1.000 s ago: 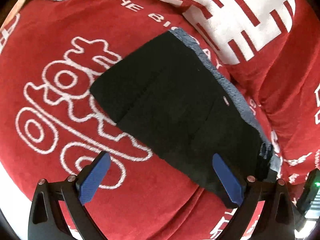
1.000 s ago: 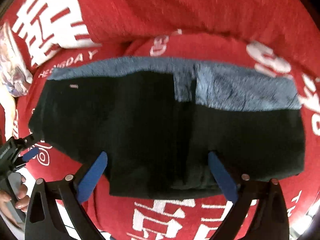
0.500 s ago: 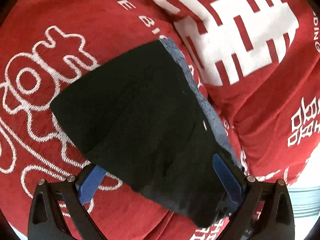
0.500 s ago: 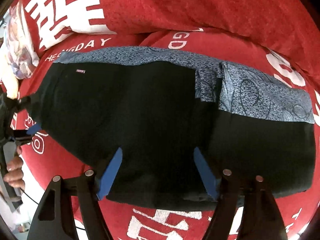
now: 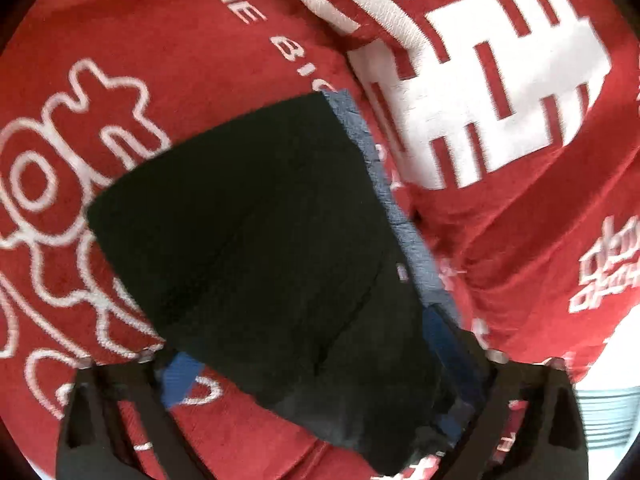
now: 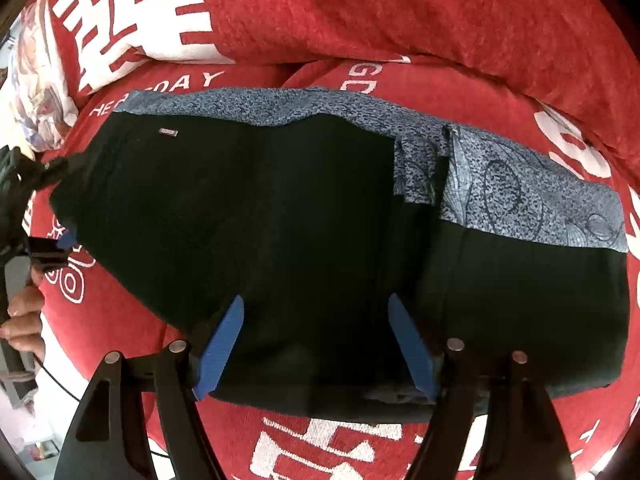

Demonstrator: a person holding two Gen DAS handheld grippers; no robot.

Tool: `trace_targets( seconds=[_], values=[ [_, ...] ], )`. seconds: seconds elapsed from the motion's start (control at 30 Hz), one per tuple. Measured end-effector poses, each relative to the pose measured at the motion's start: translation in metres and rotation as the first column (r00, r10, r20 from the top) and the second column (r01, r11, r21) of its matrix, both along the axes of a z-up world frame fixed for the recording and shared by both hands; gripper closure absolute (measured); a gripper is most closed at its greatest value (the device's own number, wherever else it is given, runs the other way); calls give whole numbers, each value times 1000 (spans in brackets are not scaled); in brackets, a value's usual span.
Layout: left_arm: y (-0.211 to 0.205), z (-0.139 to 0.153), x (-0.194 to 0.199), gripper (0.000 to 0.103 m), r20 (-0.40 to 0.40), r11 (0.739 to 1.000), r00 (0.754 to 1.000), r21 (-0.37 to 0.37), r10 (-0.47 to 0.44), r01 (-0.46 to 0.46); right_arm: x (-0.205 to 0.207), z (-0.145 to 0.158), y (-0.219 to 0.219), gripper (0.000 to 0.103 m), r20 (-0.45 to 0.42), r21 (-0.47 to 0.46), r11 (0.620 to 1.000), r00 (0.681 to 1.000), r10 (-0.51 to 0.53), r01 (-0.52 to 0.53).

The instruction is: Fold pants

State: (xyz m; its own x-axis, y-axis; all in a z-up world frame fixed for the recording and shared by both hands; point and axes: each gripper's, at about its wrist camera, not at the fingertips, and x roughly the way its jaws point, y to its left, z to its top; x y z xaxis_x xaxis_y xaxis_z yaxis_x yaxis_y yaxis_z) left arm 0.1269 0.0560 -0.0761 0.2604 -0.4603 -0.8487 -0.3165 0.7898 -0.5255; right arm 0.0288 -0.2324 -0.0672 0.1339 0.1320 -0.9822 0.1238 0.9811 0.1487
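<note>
Black pants [image 6: 304, 240], partly folded, blue lining showing, on red bedspread [image 6: 460, 16]. Left tongs [image 5: 316, 376], lately wide, closing across one end, seemingly not yet pinching; right tongs [image 6: 316, 344] narrowed, spread over near edge. Next fold imminent.

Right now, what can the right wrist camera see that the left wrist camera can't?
Only the right wrist view shows a hand holding the left gripper, and the pants' whole blue patterned band. Only the left wrist view shows that gripper's closing jaws around the pants' end. Both show the black pants on the red blanket.
</note>
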Motion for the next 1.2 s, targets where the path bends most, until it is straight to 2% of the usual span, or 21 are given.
trace_targets(
  seconds=[0.07, 0.1, 0.17, 0.2, 0.27, 0.33, 0.37, 0.4, 0.43, 0.57, 0.7, 0.77, 0.87, 0.93, 0.97, 1.0, 1.03, 1.1, 1.13, 1.2],
  values=[
    [-8, 5, 0, 57, 5, 993, 999, 110, -48, 47, 3, 4, -2, 25, -18, 14, 1000, 1000, -9, 9],
    [-15, 8, 2, 63, 3, 976, 995, 195, -98, 96, 5, 7, -4, 24, -27, 27, 999, 999, -18, 19],
    [-28, 15, 2, 67, 27, 942, 983, 292, -181, 166, 11, 20, -8, 24, -18, 60, 997, 999, -38, 40],
    [-36, 23, -2, 67, 50, 902, 966, 373, -252, 216, 15, 26, -9, 24, -8, 73, 996, 999, -42, 43],
    [-70, 34, -11, 68, 80, 763, 902, 568, -424, 308, 30, 44, -11, 24, 22, 112, 993, 999, -40, 37],
    [-99, 38, -25, 68, 77, 622, 828, 699, -556, 352, 57, 57, -10, 24, 23, 189, 982, 999, -28, 23],
    [-109, 38, -31, 68, 71, 568, 797, 739, -600, 362, 70, 61, -8, 24, 16, 228, 973, 1000, -24, 20],
    [-113, 40, -35, 68, 71, 540, 779, 759, -623, 363, 81, 63, -6, 22, 11, 258, 966, 1000, -19, 16],
    [-116, 40, -38, 68, 72, 524, 766, 771, -638, 363, 100, 66, 2, 22, 2, 316, 949, 1000, 2, -3],
    [-121, 45, -36, 68, 66, 482, 746, 800, -662, 357, 149, 63, 43, 21, -67, 461, 884, 990, 123, -79],
    [-123, 45, -40, 68, 64, 453, 726, 818, -684, 354, 186, 59, 102, 21, -97, 493, 842, 949, 301, -217],
    [-123, 43, -43, 68, 67, 448, 721, 822, -689, 352, 198, 51, 133, 21, -144, 507, 819, 911, 386, -267],
    [-123, 48, -48, 68, 80, 449, 718, 826, -691, 341, 203, 38, 165, 21, -194, 482, 811, 862, 468, -331],
    [-125, 52, -50, 68, 99, 456, 714, 827, -693, 328, 202, 27, 176, 23, -220, 459, 818, 848, 482, -346],
    [-126, 54, -51, 68, 102, 458, 714, 827, -692, 325, 204, 20, 178, 31, -238, 457, 821, 843, 483, -342],
    [-126, 57, -51, 68, 103, 468, 722, 821, -684, 327, 203, 14, 177, 70, -247, 463, 825, 847, 471, -324],
    [-126, 61, -52, 68, 110, 480, 723, 814, -682, 328, 203, 12, 173, 78, -248, 450, 837, 857, 451, -310],
    [-131, 69, -56, 68, 129, 479, 706, 816, -697, 324, 203, 13, 156, 81, -233, 474, 845, 890, 391, -247],
    [-136, 77, -59, 68, 145, 485, 695, 813, -704, 322, 199, 19, 141, 82, -210, 501, 839, 912, 353, -210],
    [-145, 95, -64, 68, 183, 504, 677, 804, -713, 314, 192, 30, 121, 82, -170, 541, 821, 933, 318, -182]
  ],
)
